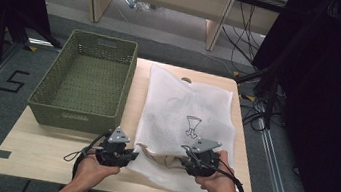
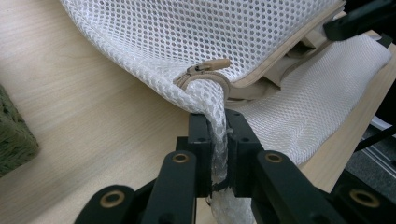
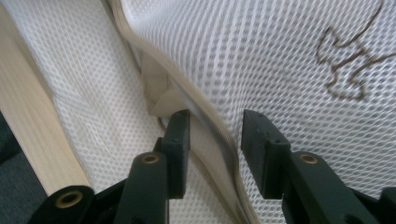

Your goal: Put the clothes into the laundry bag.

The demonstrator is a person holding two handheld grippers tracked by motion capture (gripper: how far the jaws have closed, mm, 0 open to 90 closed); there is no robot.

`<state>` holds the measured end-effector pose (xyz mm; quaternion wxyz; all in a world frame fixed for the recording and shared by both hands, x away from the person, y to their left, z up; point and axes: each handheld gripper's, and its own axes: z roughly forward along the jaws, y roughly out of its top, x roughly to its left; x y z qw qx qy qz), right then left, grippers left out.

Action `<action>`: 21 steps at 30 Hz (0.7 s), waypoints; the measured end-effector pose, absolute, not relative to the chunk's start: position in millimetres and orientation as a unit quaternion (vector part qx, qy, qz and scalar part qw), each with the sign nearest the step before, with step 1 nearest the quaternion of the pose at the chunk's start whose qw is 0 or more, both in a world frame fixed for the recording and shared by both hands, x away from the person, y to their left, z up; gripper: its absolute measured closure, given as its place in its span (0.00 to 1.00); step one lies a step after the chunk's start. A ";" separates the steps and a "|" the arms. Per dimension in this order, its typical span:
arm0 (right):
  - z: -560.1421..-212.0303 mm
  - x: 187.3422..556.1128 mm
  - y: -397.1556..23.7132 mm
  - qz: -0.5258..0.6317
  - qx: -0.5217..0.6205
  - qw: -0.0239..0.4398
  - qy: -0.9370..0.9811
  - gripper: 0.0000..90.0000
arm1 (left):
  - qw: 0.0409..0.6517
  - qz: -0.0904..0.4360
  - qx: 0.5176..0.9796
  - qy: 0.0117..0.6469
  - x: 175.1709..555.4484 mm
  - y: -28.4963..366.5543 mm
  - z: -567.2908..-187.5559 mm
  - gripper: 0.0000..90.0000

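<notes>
The left gripper [image 2: 218, 140] is clamped on a corner of the white mesh bag [image 1: 185, 123], beside its zipper pull [image 2: 210, 66]. The right gripper [image 3: 212, 140] stands apart, the bag's zipper edge [image 3: 212, 135] loose between its jaws. A green basket [image 1: 84, 81] sits beyond the left gripper.

Black gripper [image 2: 218, 154] jaws with brass-ringed pivots, grey triangular top plates

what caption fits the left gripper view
Left gripper pinching the corner of a white mesh bag beside its zipper pull.
</notes>
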<state>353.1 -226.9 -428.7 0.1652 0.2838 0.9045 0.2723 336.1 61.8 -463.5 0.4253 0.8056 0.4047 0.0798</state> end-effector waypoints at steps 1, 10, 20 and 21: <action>-426.9 352.8 -226.9 0.277 0.286 0.166 0.902 0.69 | 0.424 0.080 0.807 0.403 336.0 62.0 -463.0 0.91; -410.2 349.1 -224.5 0.330 0.301 0.152 0.881 0.66 | 0.425 0.081 0.808 0.400 335.8 62.1 -462.1 0.90; -404.5 344.4 -206.9 0.363 0.280 0.120 0.881 0.78 | 0.423 0.085 0.810 0.397 334.7 60.5 -461.6 0.90; -406.0 346.0 -204.7 0.365 0.275 0.118 0.881 0.77 | 0.423 0.085 0.810 0.396 334.4 60.0 -461.7 0.90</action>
